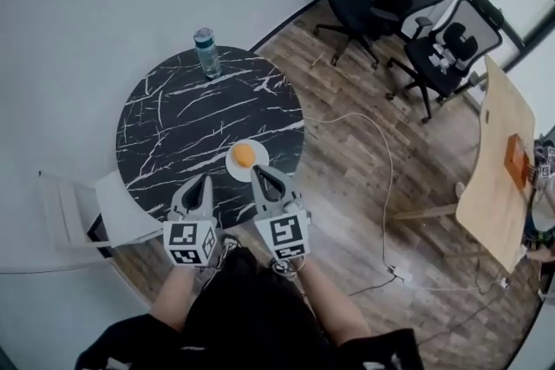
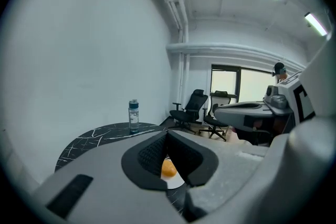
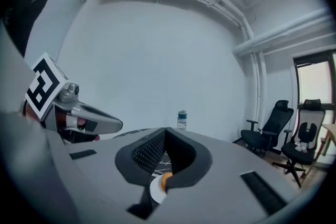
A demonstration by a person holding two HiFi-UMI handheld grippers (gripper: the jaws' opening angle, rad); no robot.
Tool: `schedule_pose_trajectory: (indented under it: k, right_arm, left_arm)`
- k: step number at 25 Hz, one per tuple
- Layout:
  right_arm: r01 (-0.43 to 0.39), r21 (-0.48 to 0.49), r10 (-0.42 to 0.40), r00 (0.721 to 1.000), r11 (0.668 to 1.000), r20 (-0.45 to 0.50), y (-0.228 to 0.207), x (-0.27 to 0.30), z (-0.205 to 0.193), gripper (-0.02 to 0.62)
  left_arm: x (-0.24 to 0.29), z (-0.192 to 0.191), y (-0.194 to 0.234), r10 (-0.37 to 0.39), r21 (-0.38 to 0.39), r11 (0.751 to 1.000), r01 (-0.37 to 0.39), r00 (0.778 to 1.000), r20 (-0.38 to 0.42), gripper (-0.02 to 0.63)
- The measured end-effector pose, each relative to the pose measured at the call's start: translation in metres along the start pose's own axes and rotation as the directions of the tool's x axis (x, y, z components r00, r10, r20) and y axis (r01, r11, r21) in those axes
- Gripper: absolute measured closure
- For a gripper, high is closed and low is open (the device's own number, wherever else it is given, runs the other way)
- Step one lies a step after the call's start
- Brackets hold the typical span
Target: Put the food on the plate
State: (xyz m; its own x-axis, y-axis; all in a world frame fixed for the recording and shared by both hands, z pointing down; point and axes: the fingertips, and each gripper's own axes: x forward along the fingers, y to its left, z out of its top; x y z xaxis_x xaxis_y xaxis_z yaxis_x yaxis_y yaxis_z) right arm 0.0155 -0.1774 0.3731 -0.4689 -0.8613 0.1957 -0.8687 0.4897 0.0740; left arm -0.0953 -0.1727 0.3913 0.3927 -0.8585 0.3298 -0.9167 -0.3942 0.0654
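Left gripper (image 1: 201, 182) and right gripper (image 1: 260, 172): you've got both closed and empty, lower centre of frame. Round orange food (image 1: 244, 155) sits on the small white plate (image 1: 233, 168), at the lower-right edge of the black marbled round surface (image 1: 173, 126).

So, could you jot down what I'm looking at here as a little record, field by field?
Setting: round black marble table, wooden floor around it
Food: one orange piece, lying on the plate
Plate: small white plate, close to the table's near edge
Bottle: water bottle, upright at the far edge
Left gripper: jaws together, holding nothing, over the near edge
Right gripper: jaws together, holding nothing, its tip by the plate
Task state: food is on the plate
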Motion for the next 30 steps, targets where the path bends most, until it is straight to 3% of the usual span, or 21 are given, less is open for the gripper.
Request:
schedule_pose_trajectory:
  k: [6, 10, 13, 30]
  right_arm:
    - [-0.008, -0.032, 0.012, 0.993, 0.999, 0.117, -0.001, -0.04, 0.047, 0.598]
    - [-0.022, -0.036, 0.028, 0.988, 0.999, 0.154, 0.003, -0.057, 0.054, 0.598]
    - [-0.005, -0.09, 0.021, 0.985, 0.996, 0.17, 0.007, -0.076, 0.056, 0.6]
    - [-0.041, -0.061, 0.051, 0.983, 0.997, 0.179, -0.005, -0.121, 0.047, 0.6]
  left_arm:
    - [-0.033, 0.039, -0.03, 0.035, -0.001, 0.999, -0.035, 0.993, 0.112, 0.606]
    - [-0.05, 0.051, -0.045, 0.053, 0.014, 0.998, -0.056, 0.985, 0.165, 0.606]
    - [-0.065, 0.05, -0.059, 0.045, 0.025, 0.998, -0.05, 0.981, 0.187, 0.606]
    - [-0.076, 0.042, -0.099, 0.037, 0.059, 0.997, -0.046, 0.99, 0.138, 0.606]
